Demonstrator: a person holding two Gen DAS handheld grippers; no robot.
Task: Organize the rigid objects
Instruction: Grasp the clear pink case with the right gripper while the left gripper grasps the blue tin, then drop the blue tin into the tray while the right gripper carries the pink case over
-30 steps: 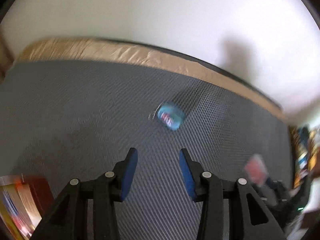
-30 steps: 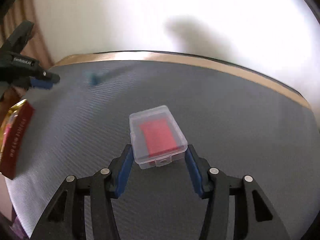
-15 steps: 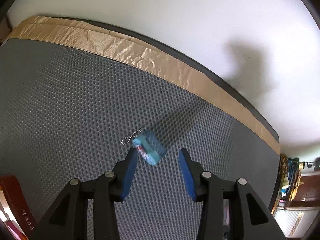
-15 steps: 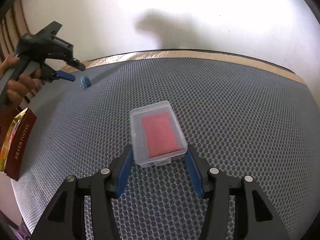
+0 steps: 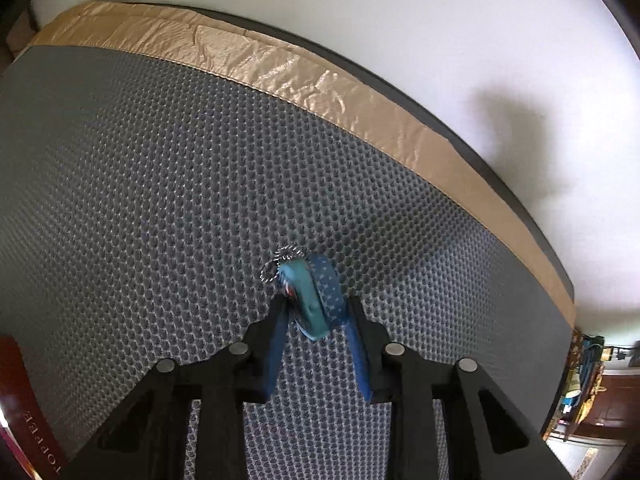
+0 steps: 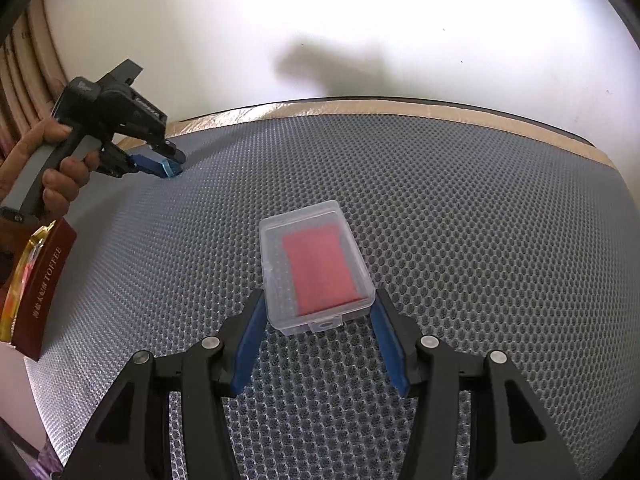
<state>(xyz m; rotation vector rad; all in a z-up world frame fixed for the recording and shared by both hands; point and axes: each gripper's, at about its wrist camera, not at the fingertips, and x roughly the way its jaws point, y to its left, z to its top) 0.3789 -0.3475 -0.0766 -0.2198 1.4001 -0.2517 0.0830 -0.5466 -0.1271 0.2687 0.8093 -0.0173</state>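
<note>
A small blue round keychain case with a bead chain stands on edge on the grey mesh mat. My left gripper has its blue fingers around it, close on both sides. It shows far left in the right wrist view. A clear plastic box with a red card inside lies flat on the mat. My right gripper is open, its fingers on either side of the box's near end, with small gaps.
A dark red toffee box stands at the mat's left edge, also seen in the left wrist view. Tan tape lines the mat's far edge against a white wall. Furniture shows at far right.
My left gripper has moved forward to the blue case and closed in around it. My right gripper and the clear box have stayed about the same.
</note>
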